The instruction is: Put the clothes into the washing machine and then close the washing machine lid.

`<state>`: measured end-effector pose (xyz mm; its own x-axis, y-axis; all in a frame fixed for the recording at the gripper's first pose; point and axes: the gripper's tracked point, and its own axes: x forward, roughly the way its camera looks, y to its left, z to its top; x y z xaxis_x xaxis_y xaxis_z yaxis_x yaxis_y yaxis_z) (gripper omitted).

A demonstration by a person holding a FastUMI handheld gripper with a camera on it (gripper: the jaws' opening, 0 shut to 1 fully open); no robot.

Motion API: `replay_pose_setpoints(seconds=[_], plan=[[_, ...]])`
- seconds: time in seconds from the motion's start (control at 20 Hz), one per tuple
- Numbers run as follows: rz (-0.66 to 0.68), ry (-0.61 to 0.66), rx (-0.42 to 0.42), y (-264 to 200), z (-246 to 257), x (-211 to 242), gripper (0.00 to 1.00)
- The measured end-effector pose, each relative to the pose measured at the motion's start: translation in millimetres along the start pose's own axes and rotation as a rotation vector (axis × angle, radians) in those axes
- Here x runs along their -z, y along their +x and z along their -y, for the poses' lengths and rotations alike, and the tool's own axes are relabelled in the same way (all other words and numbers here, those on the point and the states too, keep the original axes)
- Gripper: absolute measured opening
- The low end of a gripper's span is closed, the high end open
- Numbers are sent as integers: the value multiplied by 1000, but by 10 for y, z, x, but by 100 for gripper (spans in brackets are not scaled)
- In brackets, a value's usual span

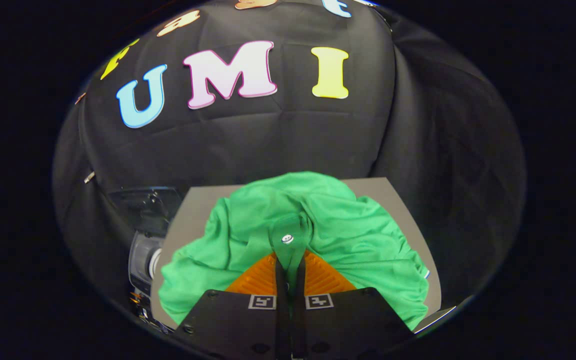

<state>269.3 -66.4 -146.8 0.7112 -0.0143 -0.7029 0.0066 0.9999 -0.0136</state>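
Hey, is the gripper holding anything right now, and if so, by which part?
Yes. The gripper is shut on the green shirt, pinching a fold of its buttoned placket just below the white button.

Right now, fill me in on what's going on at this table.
A person's handheld gripper has its fingers closed on a fold of a green shirt, pinched near a white button. The rest of the shirt lies bunched on a grey table. The washing machine sits off the table's left edge, beyond the shirt, so the shirt is not in it yet.
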Motion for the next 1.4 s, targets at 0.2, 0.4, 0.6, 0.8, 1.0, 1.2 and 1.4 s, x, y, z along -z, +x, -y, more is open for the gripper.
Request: replay_pose_setpoints(seconds=[0.2, 0.4, 0.6, 0.8, 1.0, 1.2, 1.4], plan=[[63, 77, -62, -432, -258, -403, 7], [160, 88, -110, -899, -640, -798, 6], [220, 67, -168, -1227, -1238, -1020, 6], [219, 68, -259, -1334, -1995, -950, 6], [178, 29, -347, -1229, -2766, -707, 6], [135, -11, -389, -985, -3343, -357, 6], [109, 3, -400, -633, -3697, -84, 7]])
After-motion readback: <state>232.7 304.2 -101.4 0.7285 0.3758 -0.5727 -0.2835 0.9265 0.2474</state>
